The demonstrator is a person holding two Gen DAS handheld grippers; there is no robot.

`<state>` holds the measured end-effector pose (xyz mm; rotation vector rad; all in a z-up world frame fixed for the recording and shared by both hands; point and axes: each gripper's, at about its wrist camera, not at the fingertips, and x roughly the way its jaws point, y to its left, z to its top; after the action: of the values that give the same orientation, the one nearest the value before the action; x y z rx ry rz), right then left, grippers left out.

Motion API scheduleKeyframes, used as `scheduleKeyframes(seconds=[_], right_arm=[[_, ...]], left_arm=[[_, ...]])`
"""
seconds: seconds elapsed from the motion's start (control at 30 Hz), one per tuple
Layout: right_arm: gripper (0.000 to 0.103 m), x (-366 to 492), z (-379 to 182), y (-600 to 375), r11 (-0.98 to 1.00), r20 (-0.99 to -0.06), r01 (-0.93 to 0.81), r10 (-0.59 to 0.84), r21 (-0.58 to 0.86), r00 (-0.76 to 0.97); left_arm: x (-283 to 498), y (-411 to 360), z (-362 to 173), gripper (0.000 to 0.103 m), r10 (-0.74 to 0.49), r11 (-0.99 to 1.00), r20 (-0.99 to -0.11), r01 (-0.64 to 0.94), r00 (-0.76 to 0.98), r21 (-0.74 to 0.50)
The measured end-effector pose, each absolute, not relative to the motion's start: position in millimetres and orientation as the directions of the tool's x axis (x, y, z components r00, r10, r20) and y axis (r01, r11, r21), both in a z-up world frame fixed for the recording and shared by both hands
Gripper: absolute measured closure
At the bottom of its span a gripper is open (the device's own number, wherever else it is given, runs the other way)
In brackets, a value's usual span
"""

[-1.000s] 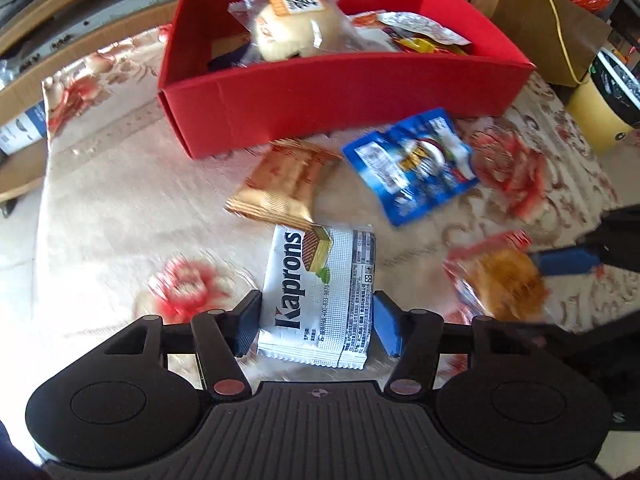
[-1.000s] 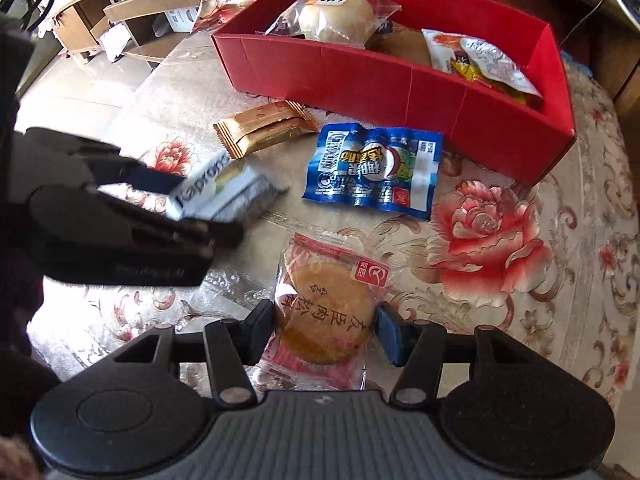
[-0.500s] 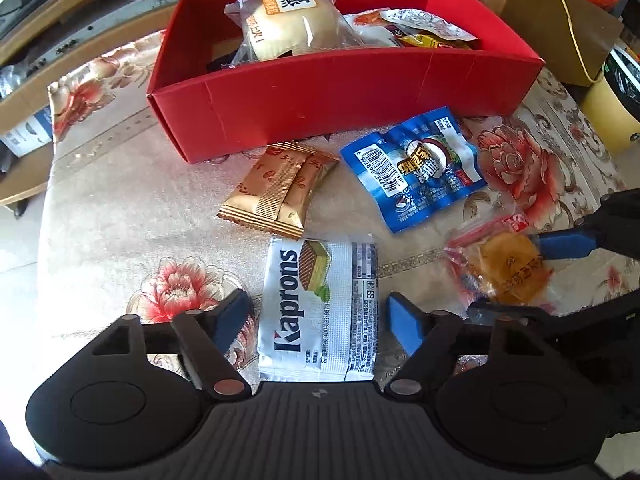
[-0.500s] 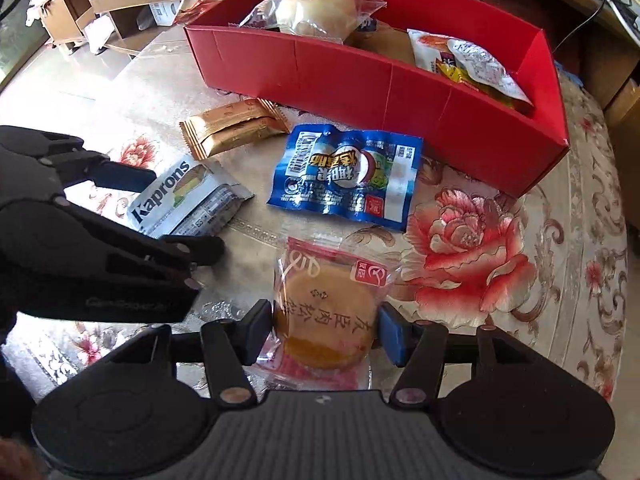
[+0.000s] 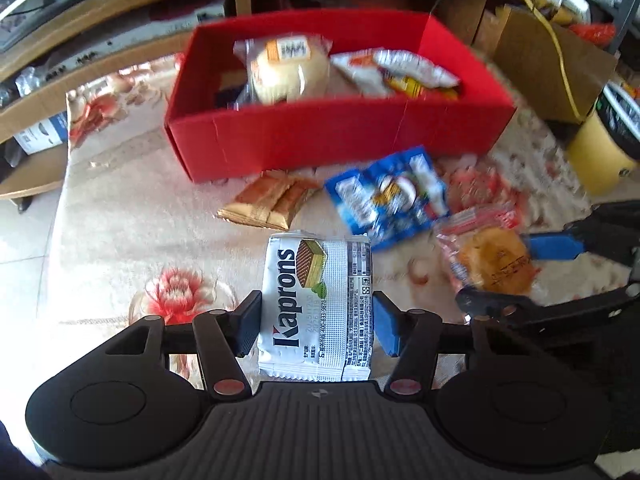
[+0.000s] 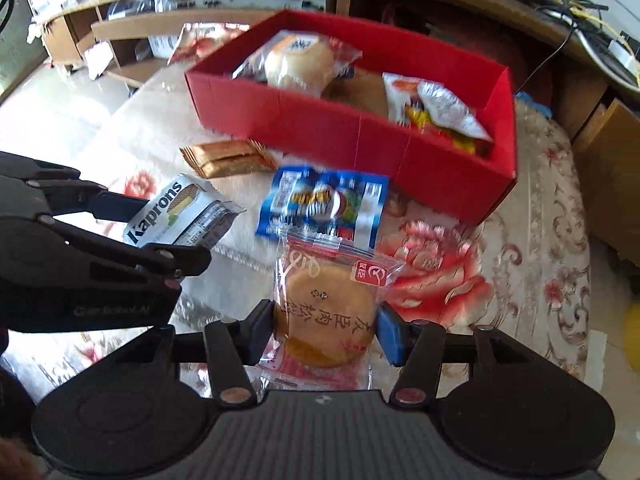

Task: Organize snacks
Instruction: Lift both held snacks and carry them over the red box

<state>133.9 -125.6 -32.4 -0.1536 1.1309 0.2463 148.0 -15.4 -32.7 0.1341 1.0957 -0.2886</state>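
Note:
My left gripper (image 5: 316, 326) is shut on a white Kaprons wafer pack (image 5: 316, 304) and holds it above the table; the pack also shows in the right wrist view (image 6: 180, 212). My right gripper (image 6: 326, 330) is shut on a clear-wrapped round pastry (image 6: 328, 308), lifted off the cloth; it also shows in the left wrist view (image 5: 496, 266). A red box (image 5: 340, 136) at the back holds a wrapped bun (image 5: 286, 70) and other snack packs (image 5: 400, 72). A gold packet (image 5: 268, 200) and a blue packet (image 5: 388, 196) lie in front of the box.
The table has a cream cloth with red flowers (image 6: 436, 276). Wooden shelves (image 6: 160, 20) stand behind it. A cardboard box (image 5: 548, 60) and a yellow bin (image 5: 604, 148) stand to the right.
My left gripper has shut on the Kaprons pack and lifted it. My right gripper has lifted the pastry. Both views have risen and tilted toward the red box.

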Motion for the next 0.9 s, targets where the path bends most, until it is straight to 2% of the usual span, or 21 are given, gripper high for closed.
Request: scheduleKeyframes(seconds=[0.33,0.9], right_arm=[[0.051,145,-10,-139,0.979,-0.876,-0.205,0.115,0.018,0.469],[0.051,153,-6,-149,0.989,-0.861,-0.149,0.094,0.021,0.5]], left_arm=[[160,-24,-6,0.039,-0.198,0.958,-0.846,0.28,0.494,-0.06],[160,-31,-5,0.039,-0.172,0.958,-0.837,0.286,0.519,-0.02]])
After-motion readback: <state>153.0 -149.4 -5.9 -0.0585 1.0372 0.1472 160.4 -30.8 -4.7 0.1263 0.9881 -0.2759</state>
